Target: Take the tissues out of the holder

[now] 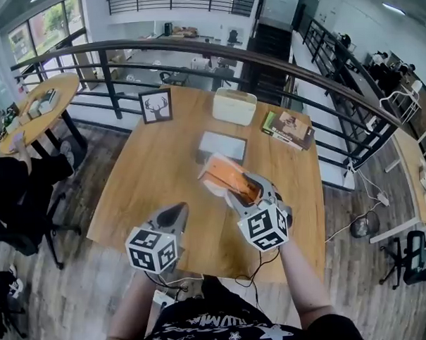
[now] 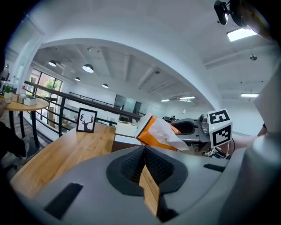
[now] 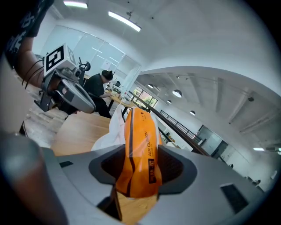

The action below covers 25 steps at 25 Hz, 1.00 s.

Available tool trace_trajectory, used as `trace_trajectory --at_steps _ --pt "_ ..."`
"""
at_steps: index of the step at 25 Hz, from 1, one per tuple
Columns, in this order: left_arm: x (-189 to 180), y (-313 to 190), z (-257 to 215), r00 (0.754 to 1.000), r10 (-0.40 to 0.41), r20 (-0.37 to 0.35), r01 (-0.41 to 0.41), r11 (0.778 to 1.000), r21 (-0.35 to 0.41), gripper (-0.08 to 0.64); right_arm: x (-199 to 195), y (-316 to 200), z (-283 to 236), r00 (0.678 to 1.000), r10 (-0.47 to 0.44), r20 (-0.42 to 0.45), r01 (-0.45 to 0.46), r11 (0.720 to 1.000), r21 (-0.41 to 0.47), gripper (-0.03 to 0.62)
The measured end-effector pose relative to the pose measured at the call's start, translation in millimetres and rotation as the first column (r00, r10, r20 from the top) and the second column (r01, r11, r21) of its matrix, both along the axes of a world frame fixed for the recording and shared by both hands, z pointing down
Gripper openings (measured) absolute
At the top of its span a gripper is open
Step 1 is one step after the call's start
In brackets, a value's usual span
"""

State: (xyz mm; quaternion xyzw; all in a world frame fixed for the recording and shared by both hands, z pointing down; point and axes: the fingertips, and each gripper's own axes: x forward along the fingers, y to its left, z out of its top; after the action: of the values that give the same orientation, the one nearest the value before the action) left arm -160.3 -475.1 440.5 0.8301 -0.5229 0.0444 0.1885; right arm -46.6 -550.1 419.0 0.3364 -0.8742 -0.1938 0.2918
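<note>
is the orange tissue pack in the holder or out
Out: jaws of the right gripper clamp the orange tissue pack above the table.

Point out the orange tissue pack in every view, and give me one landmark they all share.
Head view: the orange tissue pack is at centre, over the table.
Left gripper view: just right of centre, beyond the shut jaws, with white tissue hanging out.
Right gripper view: bottom centre, gripped between the jaws.
Shared landmark: the wooden table.
</note>
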Motion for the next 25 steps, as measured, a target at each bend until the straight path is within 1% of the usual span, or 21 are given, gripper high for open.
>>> trace_trajectory --at_steps 4,10,15,18,25 --pt "12.8 37.9 4.9 0.999 0.046 -0.011 -0.046 0.999 -0.004 0.014 14.8 50.1 3.3 0.997 0.062 0.039 -0.061 0.998 -0.024 0.222" --pt "36.3 80.7 13.6 0.992 0.122 -0.030 -0.123 0.992 -0.010 0.014 40.1 114.5 13.9 0.991 0.130 0.036 -0.129 0.991 -0.036 0.222" --pt "57.1 100.6 14.3 0.985 0.168 -0.050 -0.169 0.985 -0.024 0.014 66.0 148.3 17.8 0.980 0.192 0.047 -0.189 0.980 -0.054 0.222" --pt "70.0 111.9 10.2 0.980 0.199 -0.032 -0.199 0.980 -0.010 0.014 80.7 160.7 13.8 0.972 0.226 0.067 -0.224 0.974 -0.041 0.222" --pt "93.3 141.3 7.7 0.980 0.198 -0.010 -0.198 0.980 -0.006 0.014 104.8 192.8 9.2 0.967 0.229 0.113 -0.228 0.973 -0.027 0.222"
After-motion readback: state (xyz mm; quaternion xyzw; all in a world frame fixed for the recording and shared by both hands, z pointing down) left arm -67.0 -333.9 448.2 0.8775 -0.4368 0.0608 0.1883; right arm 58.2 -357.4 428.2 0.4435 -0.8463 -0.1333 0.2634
